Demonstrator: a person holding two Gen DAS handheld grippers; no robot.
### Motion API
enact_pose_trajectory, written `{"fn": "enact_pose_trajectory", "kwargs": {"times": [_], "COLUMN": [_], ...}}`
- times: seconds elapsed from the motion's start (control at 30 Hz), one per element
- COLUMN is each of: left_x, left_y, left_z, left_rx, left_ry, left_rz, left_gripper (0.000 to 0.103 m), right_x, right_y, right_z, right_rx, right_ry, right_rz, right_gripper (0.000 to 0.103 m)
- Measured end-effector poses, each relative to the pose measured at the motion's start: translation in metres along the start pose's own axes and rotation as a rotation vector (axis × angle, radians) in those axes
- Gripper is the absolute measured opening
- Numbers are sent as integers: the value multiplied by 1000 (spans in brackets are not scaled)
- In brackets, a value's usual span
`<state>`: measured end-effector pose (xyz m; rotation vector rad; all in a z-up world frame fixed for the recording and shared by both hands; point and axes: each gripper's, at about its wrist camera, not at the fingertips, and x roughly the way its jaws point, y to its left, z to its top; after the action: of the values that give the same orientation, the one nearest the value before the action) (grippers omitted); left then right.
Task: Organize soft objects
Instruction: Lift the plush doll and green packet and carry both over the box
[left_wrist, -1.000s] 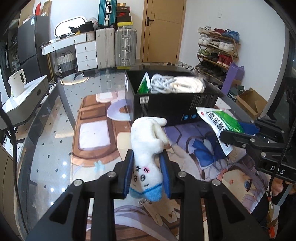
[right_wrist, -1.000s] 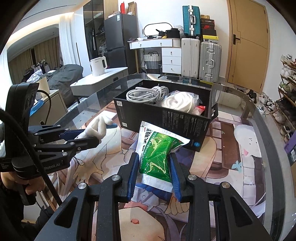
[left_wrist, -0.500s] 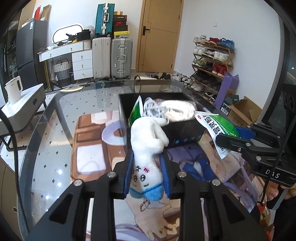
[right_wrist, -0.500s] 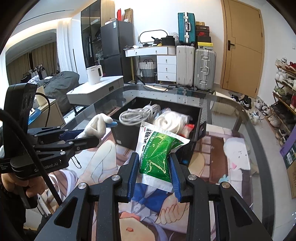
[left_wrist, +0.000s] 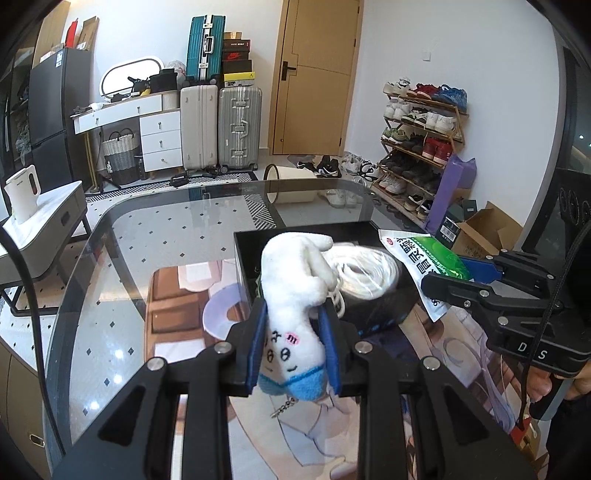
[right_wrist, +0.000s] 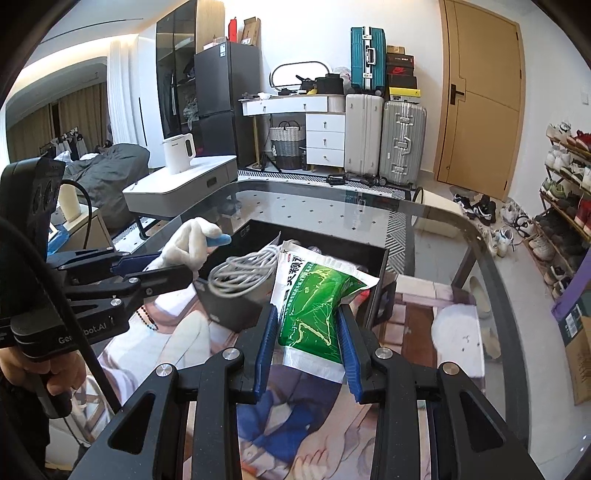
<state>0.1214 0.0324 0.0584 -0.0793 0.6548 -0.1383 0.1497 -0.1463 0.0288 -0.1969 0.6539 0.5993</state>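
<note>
My left gripper (left_wrist: 293, 314) is shut on a white plush toy (left_wrist: 295, 291) with a blue base and a small drawn face; it hangs above the near left corner of the black box (left_wrist: 384, 314). In the right wrist view the same white plush toy (right_wrist: 188, 245) shows at the left, over the black box's (right_wrist: 229, 306) left wall. My right gripper (right_wrist: 306, 312) is shut on a green and white soft pouch (right_wrist: 314, 299), held above the box's near side. Inside lie a coil of white cable (right_wrist: 240, 271) and a white rope bundle (left_wrist: 365, 271).
The box stands on a glass table (left_wrist: 147, 236) over a printed mat (right_wrist: 295, 417). A white side table with a kettle (right_wrist: 179, 153) is at the left. Suitcases (left_wrist: 221, 125), a drawer unit, a door and a shoe rack (left_wrist: 417, 136) line the room behind.
Both grippers have risen and moved toward the box with their loads. The box's front face was in view before; now its open top lies under the plush toy and the pouch.
</note>
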Motion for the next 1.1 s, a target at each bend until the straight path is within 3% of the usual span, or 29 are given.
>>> {"fn": "enact_pose_trajectory", "kwargs": {"times": [0.7,1.1], "left_x": [45,65], "left_y": [4,2], "left_z": [30,31], "left_rx": [-10,2], "left_ry": [33,63], "left_rz": [-20,-33], "left_gripper": [26,27], "right_x": [51,78], "right_y": [-25,-28], "right_z": [32,32], "right_rx": [2,-5], "right_ry": [40,116], "right_rz": [24,37], "right_gripper": [33,33]}}
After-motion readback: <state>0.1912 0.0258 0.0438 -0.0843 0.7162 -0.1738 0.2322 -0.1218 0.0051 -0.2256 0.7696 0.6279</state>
